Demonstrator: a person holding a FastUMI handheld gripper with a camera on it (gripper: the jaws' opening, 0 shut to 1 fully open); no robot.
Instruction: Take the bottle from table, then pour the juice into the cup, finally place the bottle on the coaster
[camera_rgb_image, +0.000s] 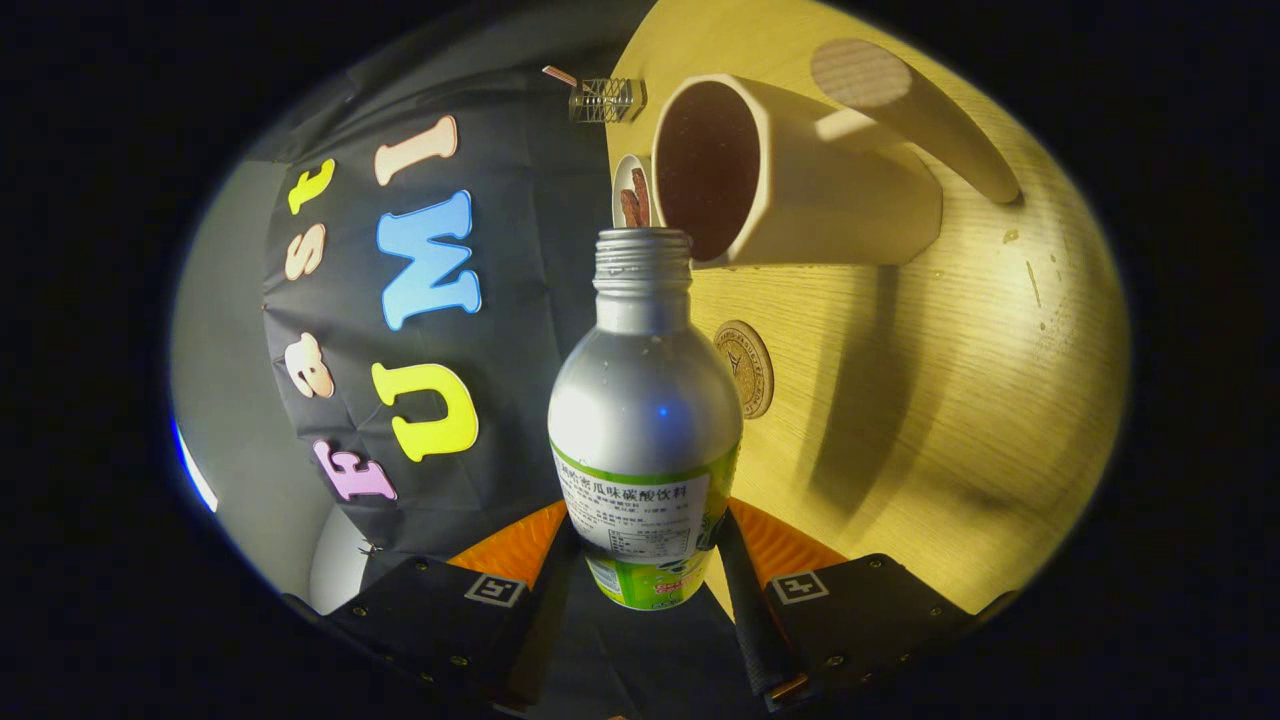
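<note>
**Metal, wood and cloth under warm light**

The bottle looked like brushed metal, matt silver with a soft sheen, its threaded neck beaded with small droplets; a glossy paper or plastic label wrapped its lower body. The tongs pressed on that label from both sides, and their housings looked like matt, hard plastic fixed with small shiny screws. The cup appeared smooth and matt, perhaps ceramic or plastic, with a handle of pale, finely grained wood. The tabletop showed light wood grain with a faint satin finish and a few specks. The coaster looked like cork or wood, embossed. The booth wall was matt, creased cloth.
</note>
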